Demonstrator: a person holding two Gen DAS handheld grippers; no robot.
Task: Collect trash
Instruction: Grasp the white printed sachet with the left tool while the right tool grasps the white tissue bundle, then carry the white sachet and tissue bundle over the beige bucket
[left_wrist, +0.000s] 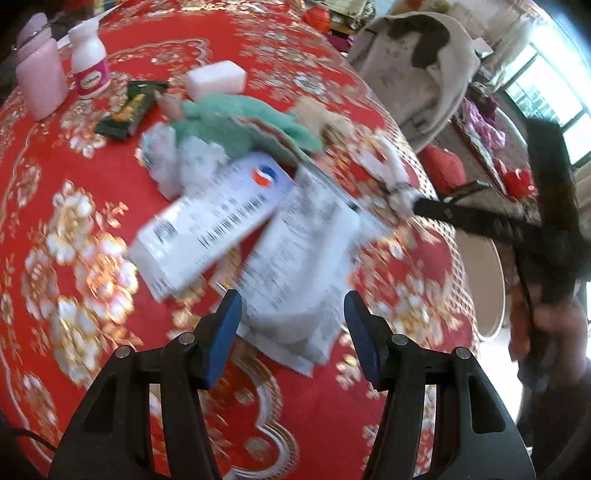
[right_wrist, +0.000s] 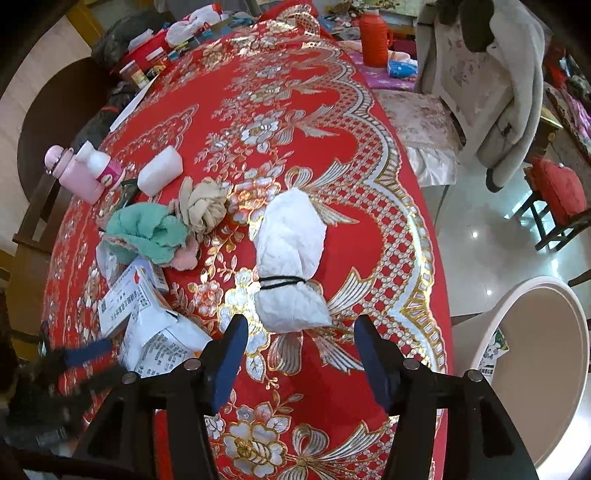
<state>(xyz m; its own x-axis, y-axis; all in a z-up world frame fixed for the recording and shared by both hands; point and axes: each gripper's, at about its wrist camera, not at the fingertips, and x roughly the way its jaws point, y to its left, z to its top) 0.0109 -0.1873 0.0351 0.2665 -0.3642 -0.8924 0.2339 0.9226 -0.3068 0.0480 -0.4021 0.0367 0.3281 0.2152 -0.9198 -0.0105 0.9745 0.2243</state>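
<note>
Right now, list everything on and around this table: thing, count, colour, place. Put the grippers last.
Paper bundle: 1, white, tied with a black band, mid-table ahead of the right gripper.
Printed leaflet: 1, white, unfolded, ahead of the left gripper.
Medicine box: 1, white and blue, beside the leaflet.
Towel: 1, green, crumpled.
Beige cloth: 1, balled up, next to the towel.
Dark packet: 1, green-black.
White block: 1, far side.
Pill bottle: 1, white, pink label.
Pink bottle: 1, table edge.
Bin: 1, beige, on the floor to the right.
Tablecloth: 1, red and gold.
Left gripper: open, empty.
Right gripper: open, empty.
</note>
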